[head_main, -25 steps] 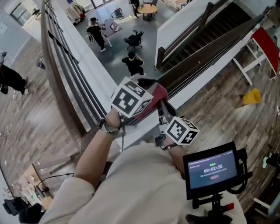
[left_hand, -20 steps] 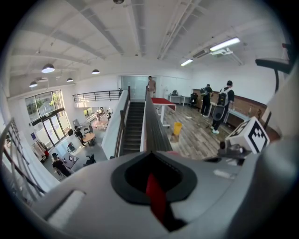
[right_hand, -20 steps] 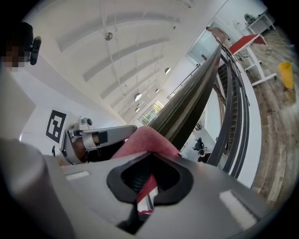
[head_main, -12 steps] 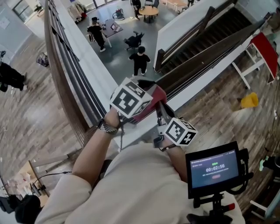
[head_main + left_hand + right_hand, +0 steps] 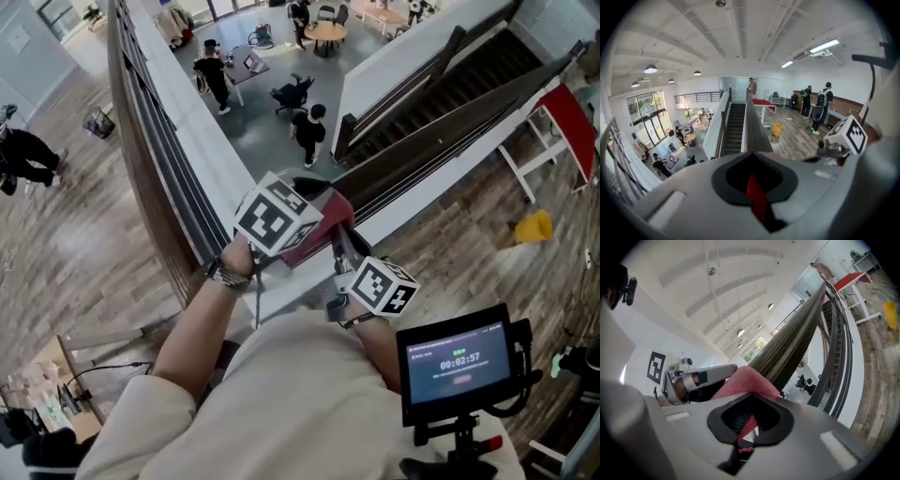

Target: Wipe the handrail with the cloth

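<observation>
In the head view a red cloth (image 5: 330,214) lies bunched over the near end of the dark wooden handrail (image 5: 450,108), which runs away to the upper right. My left gripper (image 5: 302,217) with its marker cube sits on the cloth's left side and is shut on it. My right gripper (image 5: 349,255) comes in just below and right, also shut on the cloth. In the left gripper view a strip of the red cloth (image 5: 757,197) shows between the jaws and the handrail (image 5: 753,126) stretches ahead. In the right gripper view the cloth (image 5: 746,380) bulges over the jaws against the handrail (image 5: 797,333).
Beyond the rail is an open drop to a lower floor with people, chairs and a table (image 5: 324,33). A second railing (image 5: 145,169) runs away on the left. A yellow bin (image 5: 534,228) and a red table (image 5: 574,98) stand on the wooden floor at right. A timer screen (image 5: 455,361) sits at my chest.
Both grippers have shifted a little along the rail with the cloth still gripped. A person on the lower floor has walked to the right.
</observation>
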